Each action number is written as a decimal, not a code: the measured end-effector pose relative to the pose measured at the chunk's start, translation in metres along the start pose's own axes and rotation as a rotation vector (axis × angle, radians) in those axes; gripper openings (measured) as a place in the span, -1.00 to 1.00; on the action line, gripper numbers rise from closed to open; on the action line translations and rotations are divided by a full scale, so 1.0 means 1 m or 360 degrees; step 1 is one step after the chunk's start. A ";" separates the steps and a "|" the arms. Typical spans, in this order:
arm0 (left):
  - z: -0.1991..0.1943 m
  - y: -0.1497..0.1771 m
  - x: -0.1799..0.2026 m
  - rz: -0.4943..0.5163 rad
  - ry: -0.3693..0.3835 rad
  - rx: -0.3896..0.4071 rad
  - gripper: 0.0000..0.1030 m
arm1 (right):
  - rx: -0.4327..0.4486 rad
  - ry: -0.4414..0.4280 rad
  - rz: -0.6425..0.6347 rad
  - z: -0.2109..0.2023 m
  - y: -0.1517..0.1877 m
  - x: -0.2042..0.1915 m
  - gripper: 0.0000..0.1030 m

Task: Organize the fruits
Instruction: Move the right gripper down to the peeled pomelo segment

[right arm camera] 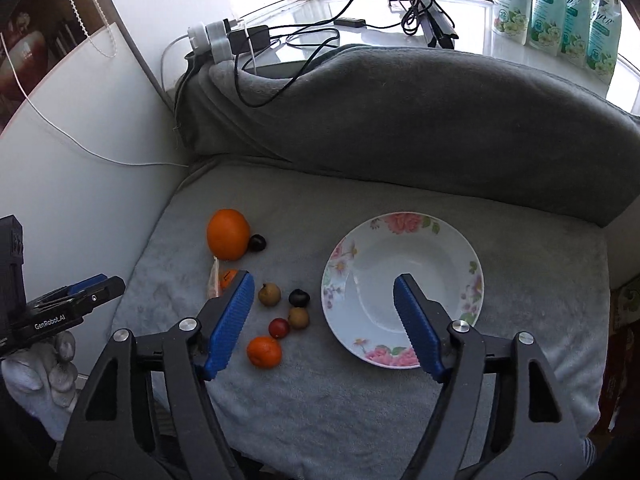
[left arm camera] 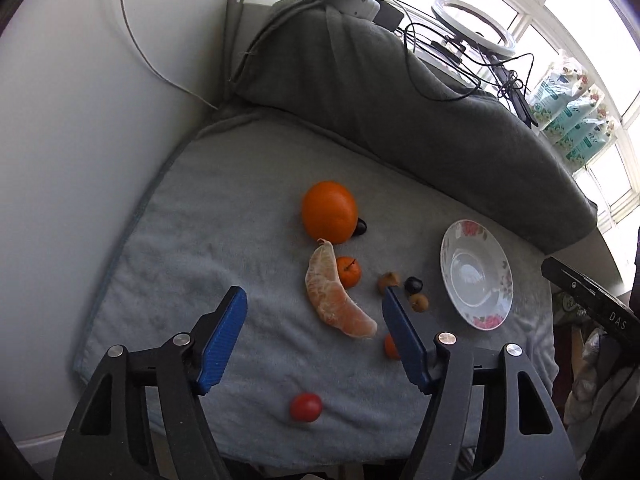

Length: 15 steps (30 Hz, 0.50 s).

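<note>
Tongs first: our left gripper (left arm camera: 314, 312) and right gripper (right arm camera: 324, 300) both hang apart, gripping nothing. Beyond them the floral plate (right arm camera: 416, 222) sits bare; the orange (left arm camera: 329, 212), pomelo segment (left arm camera: 334, 296) and small fruits lie beside it on the towel (left arm camera: 192, 240), unsorted.

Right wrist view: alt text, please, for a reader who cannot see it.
An empty white floral-rimmed plate sits on a grey towel, with a large orange, a small mandarin and small dark and brown fruits scattered to its left. Open blue-padded jaws frame the scene.
</note>
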State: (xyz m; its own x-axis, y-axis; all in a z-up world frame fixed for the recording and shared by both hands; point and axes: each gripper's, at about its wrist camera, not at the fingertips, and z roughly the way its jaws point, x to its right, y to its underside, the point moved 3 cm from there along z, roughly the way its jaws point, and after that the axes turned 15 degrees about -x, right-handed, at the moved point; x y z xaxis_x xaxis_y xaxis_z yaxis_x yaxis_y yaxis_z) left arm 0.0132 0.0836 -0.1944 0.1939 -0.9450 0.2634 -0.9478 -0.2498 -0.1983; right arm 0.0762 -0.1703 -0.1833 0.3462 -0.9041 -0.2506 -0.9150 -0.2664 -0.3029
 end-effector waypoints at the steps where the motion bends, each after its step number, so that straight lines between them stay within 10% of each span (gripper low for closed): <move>1: 0.005 -0.002 -0.003 -0.0009 0.0008 -0.0018 0.24 | -0.0026 -0.0015 -0.0040 0.008 0.000 -0.007 0.39; 15: 0.083 -0.039 -0.022 -0.0036 0.0389 -0.0355 0.09 | -0.0307 -0.0120 -0.0459 0.089 0.018 -0.080 -0.02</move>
State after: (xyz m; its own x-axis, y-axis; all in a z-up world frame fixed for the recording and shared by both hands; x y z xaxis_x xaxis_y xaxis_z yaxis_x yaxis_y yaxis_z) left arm 0.0668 0.0967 -0.2708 0.1748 -0.8541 0.4898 -0.9812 -0.1925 0.0146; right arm 0.0506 -0.0731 -0.2502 0.6037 -0.7572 -0.2496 -0.7972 -0.5717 -0.1939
